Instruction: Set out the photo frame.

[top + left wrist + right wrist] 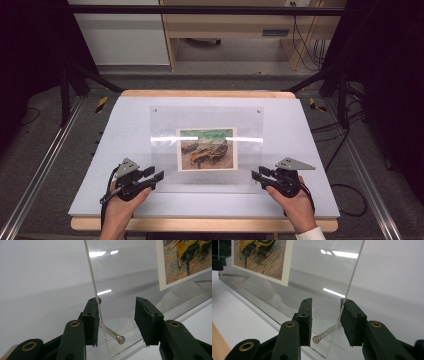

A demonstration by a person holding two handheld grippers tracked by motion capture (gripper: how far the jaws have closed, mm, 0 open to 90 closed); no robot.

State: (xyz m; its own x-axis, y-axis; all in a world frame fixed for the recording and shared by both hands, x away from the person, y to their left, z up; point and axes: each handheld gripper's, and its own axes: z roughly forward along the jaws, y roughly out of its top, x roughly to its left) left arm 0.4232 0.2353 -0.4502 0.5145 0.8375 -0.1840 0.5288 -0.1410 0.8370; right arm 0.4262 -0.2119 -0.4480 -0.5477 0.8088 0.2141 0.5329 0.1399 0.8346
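Symmetrically low, both tongs (156, 177) (256, 175) gaping astride acrylic sheet (207, 120) corners.

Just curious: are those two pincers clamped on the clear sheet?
No, open: left gripper and right gripper straddle the clear sheet's corners, gaps showing.

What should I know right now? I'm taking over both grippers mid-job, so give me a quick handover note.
Left gripper: open, jaws straddling the near left corner of the clear acrylic panel, around the metal pin there.
Right gripper: open, straddling the near right corner, around its pin.
Panel lies on the white board, over the boat picture.
Done: both grippers lined up at the corners.
Left: probably close on both corners; nothing is gripped yet.
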